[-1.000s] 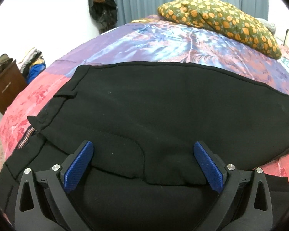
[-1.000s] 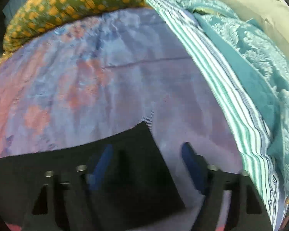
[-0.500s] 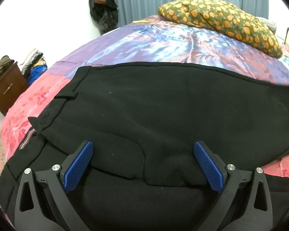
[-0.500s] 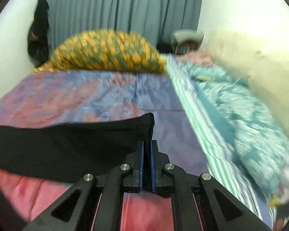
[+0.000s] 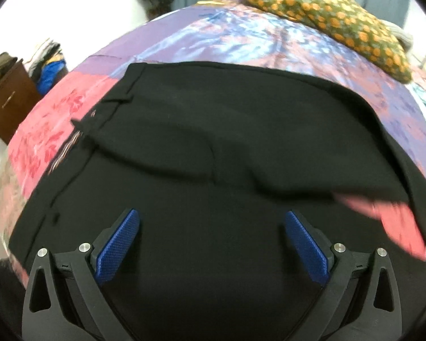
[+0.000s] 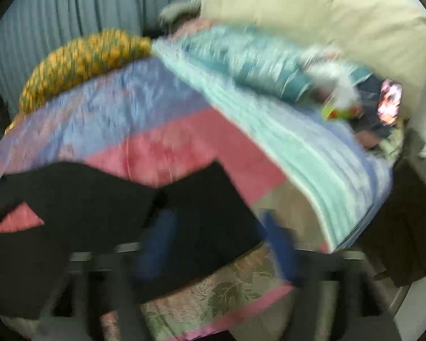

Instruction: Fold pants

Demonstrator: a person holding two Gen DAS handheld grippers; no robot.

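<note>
The pants are showing plain black. The bedspread is showing purple, blue and pink florals. The pillow is wearing olive with orange dots. The claw pads are showing textured blue.

Motion blur is smearing the whole right wrist view, leaving the right claw unreadable, while the black pants are running off the left view's bottom edge.

One pair of black pants at the centre, one bedspread under it, one spotted pillow at one o'clock, one wooden cabinet at nine o'clock, one cream cushion at one o'clock in the right view
</note>
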